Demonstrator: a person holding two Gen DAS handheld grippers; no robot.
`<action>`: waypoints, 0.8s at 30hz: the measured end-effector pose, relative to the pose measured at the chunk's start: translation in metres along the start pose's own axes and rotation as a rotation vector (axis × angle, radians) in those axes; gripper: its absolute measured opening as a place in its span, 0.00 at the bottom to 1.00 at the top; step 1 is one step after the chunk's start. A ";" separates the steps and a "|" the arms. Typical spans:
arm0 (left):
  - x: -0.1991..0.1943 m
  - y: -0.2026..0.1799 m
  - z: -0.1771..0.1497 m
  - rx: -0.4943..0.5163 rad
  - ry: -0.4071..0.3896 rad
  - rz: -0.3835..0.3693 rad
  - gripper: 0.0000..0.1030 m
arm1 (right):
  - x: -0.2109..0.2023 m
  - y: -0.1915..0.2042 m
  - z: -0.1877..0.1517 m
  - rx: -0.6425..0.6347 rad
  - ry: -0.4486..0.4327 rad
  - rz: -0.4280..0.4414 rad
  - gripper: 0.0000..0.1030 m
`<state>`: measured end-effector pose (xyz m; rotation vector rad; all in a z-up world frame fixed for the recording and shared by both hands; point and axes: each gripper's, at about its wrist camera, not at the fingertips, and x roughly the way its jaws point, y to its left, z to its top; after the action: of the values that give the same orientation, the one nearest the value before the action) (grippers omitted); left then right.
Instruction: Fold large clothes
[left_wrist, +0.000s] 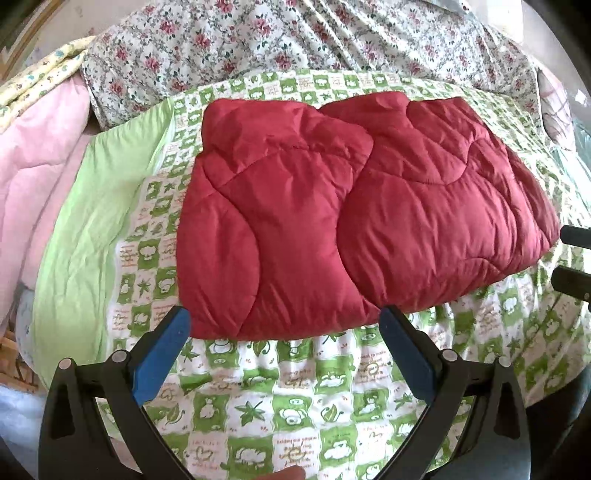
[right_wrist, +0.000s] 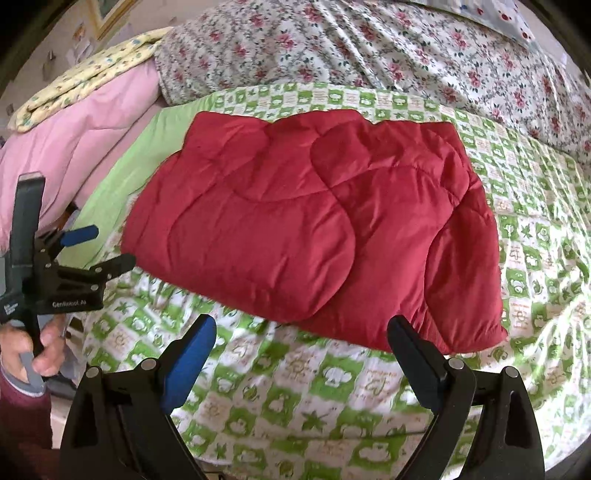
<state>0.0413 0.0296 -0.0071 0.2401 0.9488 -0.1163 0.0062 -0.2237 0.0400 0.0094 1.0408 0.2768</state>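
Note:
A red quilted padded garment (left_wrist: 343, 206) lies folded into a flat block on a green-and-white checked bedspread (left_wrist: 295, 398); it also shows in the right wrist view (right_wrist: 306, 229). My left gripper (left_wrist: 282, 317) is open and empty, its blue-padded fingers just short of the garment's near edge. It also shows from the side in the right wrist view (right_wrist: 103, 247), held in a hand at the garment's left corner. My right gripper (right_wrist: 301, 328) is open and empty at the garment's near edge; its finger ends (left_wrist: 572, 258) show at the right edge of the left wrist view.
A rose-print quilt (right_wrist: 388, 48) lies behind the garment. A pink quilt (right_wrist: 81, 136) with a yellow patterned cloth (right_wrist: 88, 70) on top is piled at the left. A plain green strip (left_wrist: 92, 236) borders the checked bedspread (right_wrist: 332, 406).

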 end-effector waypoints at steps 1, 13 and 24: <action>-0.003 0.001 0.000 -0.002 -0.003 -0.005 0.99 | -0.003 0.002 0.000 -0.004 -0.001 -0.003 0.92; -0.010 -0.004 0.000 -0.013 -0.014 -0.012 0.99 | -0.006 0.012 0.000 -0.016 0.000 -0.006 0.95; -0.005 -0.011 0.017 -0.010 -0.033 -0.014 0.99 | 0.008 -0.005 0.018 0.041 -0.009 -0.002 0.95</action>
<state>0.0500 0.0145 0.0049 0.2221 0.9187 -0.1284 0.0264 -0.2249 0.0420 0.0462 1.0371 0.2533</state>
